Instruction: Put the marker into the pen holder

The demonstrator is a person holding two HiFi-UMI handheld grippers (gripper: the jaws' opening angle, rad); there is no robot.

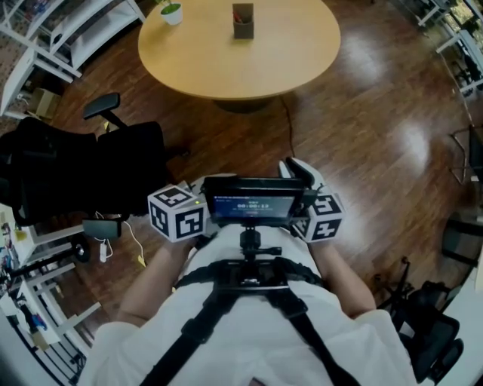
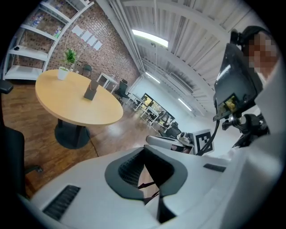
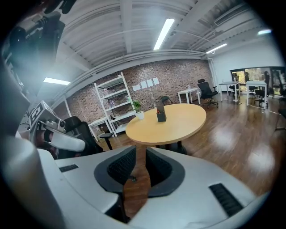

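Left tool (image 2: 145, 172): jaws a little apart, floor showing through the gap, nothing pinched.
Right tool (image 3: 139, 172): jaws spread by a narrow gap, bare floor between them, nothing held.
Marker: found in no view; carried by neither tool; lie and long axis not to be told.
Pen holder (image 1: 243, 21): upright on the round counter (image 1: 226, 68), mouth up, contents too small to tell.
Bearing: holder straight ahead of both tools and well apart from them, open floor between; almost in line with the right tool's gap, off to the left in the left gripper view.
Nearer hand: neither clearly; both tools side by side at the chest.
Judgement: marker to be located before any approach.
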